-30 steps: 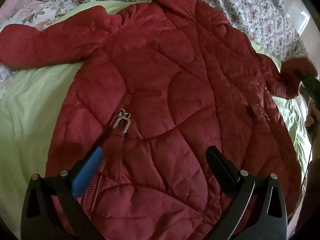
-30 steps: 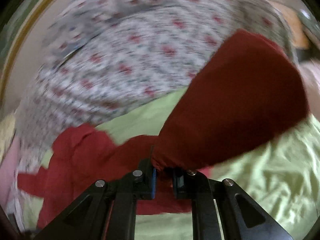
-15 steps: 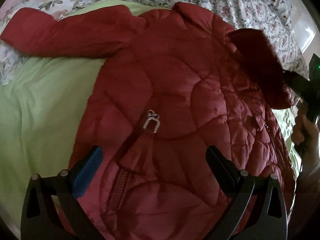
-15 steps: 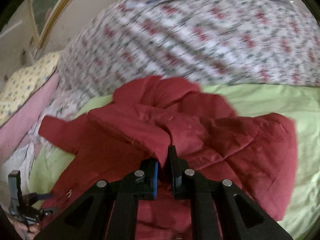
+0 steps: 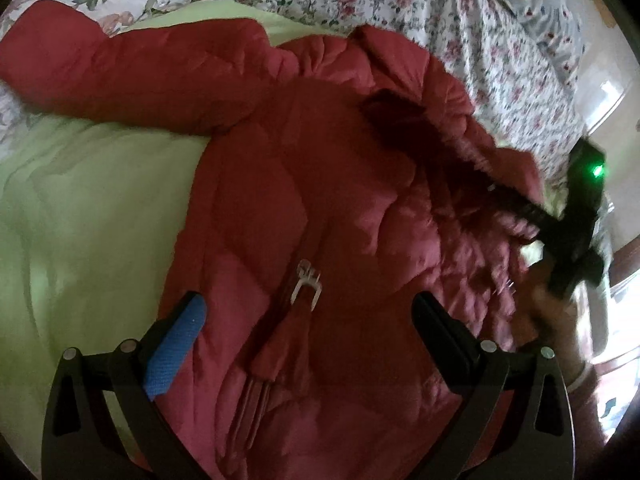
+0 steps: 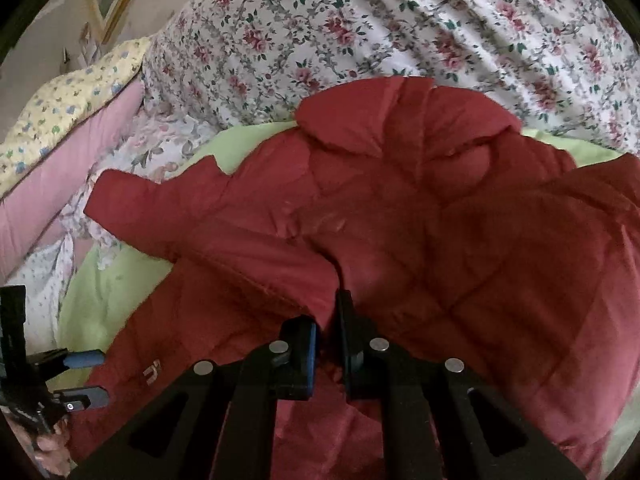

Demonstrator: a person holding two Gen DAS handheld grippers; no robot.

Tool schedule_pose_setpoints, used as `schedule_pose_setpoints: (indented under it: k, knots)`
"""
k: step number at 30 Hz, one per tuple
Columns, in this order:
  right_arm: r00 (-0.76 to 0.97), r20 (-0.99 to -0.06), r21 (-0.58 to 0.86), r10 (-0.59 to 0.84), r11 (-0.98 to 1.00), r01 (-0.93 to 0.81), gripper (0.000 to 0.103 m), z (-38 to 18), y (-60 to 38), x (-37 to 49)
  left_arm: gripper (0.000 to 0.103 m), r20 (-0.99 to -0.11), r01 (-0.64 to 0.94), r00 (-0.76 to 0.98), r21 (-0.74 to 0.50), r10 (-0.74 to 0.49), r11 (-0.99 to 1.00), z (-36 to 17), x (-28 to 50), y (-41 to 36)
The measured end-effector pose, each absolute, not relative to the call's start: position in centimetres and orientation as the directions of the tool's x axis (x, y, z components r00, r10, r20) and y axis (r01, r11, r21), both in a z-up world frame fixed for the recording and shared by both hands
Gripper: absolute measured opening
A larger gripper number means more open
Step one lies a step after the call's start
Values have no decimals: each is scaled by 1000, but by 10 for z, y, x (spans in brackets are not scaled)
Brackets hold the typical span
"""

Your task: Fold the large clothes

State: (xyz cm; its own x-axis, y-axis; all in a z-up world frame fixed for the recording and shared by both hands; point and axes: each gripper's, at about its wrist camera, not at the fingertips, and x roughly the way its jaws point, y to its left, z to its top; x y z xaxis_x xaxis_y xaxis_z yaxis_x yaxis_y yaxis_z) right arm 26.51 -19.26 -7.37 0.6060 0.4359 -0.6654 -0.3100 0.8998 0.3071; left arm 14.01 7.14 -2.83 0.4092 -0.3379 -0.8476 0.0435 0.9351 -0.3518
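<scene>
A red quilted jacket (image 5: 328,208) lies spread on a light green blanket (image 5: 92,216). Its left sleeve (image 5: 120,76) stretches out to the left, and its metal zipper pull (image 5: 306,284) sits near the middle. My left gripper (image 5: 308,320) hovers open just above the jacket front, nothing between its fingers. My right gripper (image 6: 328,320) is shut on the cuff of the right sleeve (image 6: 280,256), which is folded across the jacket's chest (image 6: 460,240). In the left wrist view the right gripper (image 5: 496,188) comes in blurred from the right over the jacket. The left gripper (image 6: 86,378) shows at the lower left of the right wrist view.
A floral sheet (image 6: 360,20) covers the bed behind the jacket. Pink and yellow pillows (image 6: 68,120) lie at the left in the right wrist view. A hand (image 5: 552,312) holds the right gripper at the right edge. Bright floor (image 5: 608,92) shows beyond the bed.
The right gripper has carried the right sleeve from out at the side across onto the jacket's chest. The left gripper has drifted left over the jacket, still open.
</scene>
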Motion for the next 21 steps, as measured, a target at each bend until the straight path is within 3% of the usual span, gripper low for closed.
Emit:
schedule_pose_setpoints:
  k: [8,17,20,21]
  knots:
    - [561,-655,357,506,862,-360,14,-93,-160,275,103,-796,41,434,-452,-423,891,-11,200,85]
    - [558,-657,338,506,860,-382,15,-100,-153,276,103,-785,57,366,-517,-499,854,-38,287,63]
    - [558,-658,335,506,860,-385,15,-101,-154,276,86,-769,72,337,-553,-543,830,-46,300,54]
    - [557,-657,338,508,859,-385,15,-102,-154,277,73,-775,75,329,-548,-539,833,-49,304,51]
